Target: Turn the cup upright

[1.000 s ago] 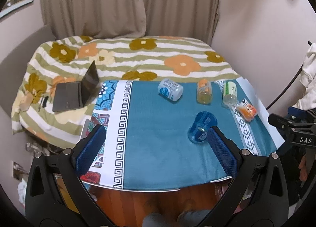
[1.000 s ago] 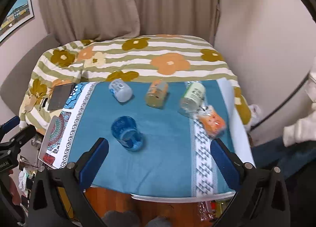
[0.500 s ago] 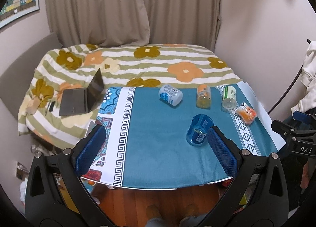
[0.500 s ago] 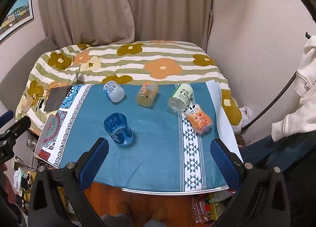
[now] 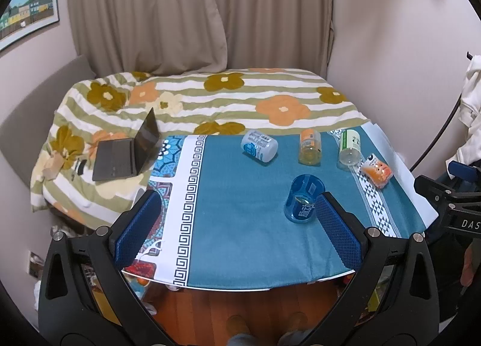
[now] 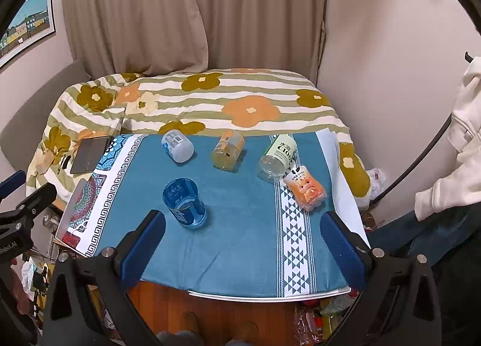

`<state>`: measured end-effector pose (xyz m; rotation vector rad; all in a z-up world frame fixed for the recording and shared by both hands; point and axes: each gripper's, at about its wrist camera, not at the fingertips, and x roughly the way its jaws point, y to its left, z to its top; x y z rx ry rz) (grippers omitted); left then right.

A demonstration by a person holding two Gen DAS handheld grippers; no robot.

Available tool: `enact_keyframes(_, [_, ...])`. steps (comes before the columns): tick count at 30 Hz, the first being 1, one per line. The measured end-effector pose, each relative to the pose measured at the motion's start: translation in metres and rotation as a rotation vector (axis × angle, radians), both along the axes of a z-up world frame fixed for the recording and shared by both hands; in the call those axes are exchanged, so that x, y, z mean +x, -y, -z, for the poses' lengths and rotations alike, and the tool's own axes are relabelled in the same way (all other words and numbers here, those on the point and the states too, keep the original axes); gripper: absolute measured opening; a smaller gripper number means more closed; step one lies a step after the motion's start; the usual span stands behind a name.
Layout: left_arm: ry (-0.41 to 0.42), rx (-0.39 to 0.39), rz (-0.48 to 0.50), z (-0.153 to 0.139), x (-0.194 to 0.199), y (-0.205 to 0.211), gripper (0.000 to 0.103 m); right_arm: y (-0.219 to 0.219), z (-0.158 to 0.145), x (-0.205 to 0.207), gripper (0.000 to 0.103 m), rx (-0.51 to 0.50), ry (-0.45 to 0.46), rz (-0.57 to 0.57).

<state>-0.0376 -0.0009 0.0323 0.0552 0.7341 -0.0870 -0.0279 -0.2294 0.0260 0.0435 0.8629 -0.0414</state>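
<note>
A clear blue cup (image 5: 304, 201) (image 6: 185, 203) stands on the teal tablecloth (image 5: 240, 225) (image 6: 240, 225), mouth up. My left gripper (image 5: 237, 225) is open and empty, held above the table's near edge; its right finger (image 5: 336, 225) overlaps the cup in view, with no grip. My right gripper (image 6: 243, 243) is open and empty, also near the front edge, with the cup just beyond its left finger (image 6: 144, 243).
Toppled along the far side lie a white-blue can (image 5: 259, 145) (image 6: 177, 146), an orange jar (image 5: 309, 147) (image 6: 228, 150), a green-label bottle (image 5: 349, 147) (image 6: 278, 157) and an orange pouch (image 5: 376, 170) (image 6: 304, 187). A laptop (image 5: 129, 147) sits on the flowered bed (image 5: 228, 96).
Both grippers have pulled back and up from the table; the table and cup look smaller and farther. The cup stays standing in place.
</note>
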Motion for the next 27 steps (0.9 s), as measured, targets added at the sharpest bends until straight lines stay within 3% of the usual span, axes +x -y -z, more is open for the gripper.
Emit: enact_keyframes(27, [0.007, 0.003, 0.015, -0.001, 0.019, 0.006, 0.103, 0.004, 0.0, 0.015, 0.103, 0.013, 0.012, 0.019])
